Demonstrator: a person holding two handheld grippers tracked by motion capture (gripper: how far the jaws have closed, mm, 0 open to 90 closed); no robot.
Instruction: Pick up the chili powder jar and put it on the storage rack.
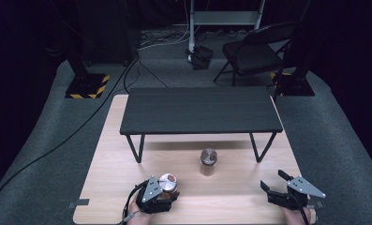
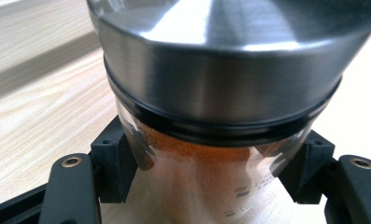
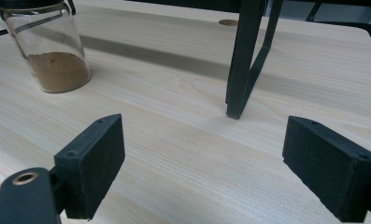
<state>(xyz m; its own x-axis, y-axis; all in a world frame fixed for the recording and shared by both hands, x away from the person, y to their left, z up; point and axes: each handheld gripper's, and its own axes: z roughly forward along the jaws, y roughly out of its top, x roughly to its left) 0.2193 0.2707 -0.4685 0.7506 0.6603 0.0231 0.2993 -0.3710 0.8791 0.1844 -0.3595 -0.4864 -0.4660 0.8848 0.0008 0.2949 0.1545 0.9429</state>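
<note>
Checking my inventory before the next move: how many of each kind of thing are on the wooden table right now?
Spice jars with metal lids: 2, one in the left hand-held gripper at, one standing free
Black low shelf: 1
Hand-held grippers: 2, the right one open
Total: 5

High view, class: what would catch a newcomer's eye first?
The black bench standing across the wooden table. Then two steel-lidded jars of brown powder: one alone at the centre, one gripped in the left tongs near the front. The right tongs gape empty.
</note>
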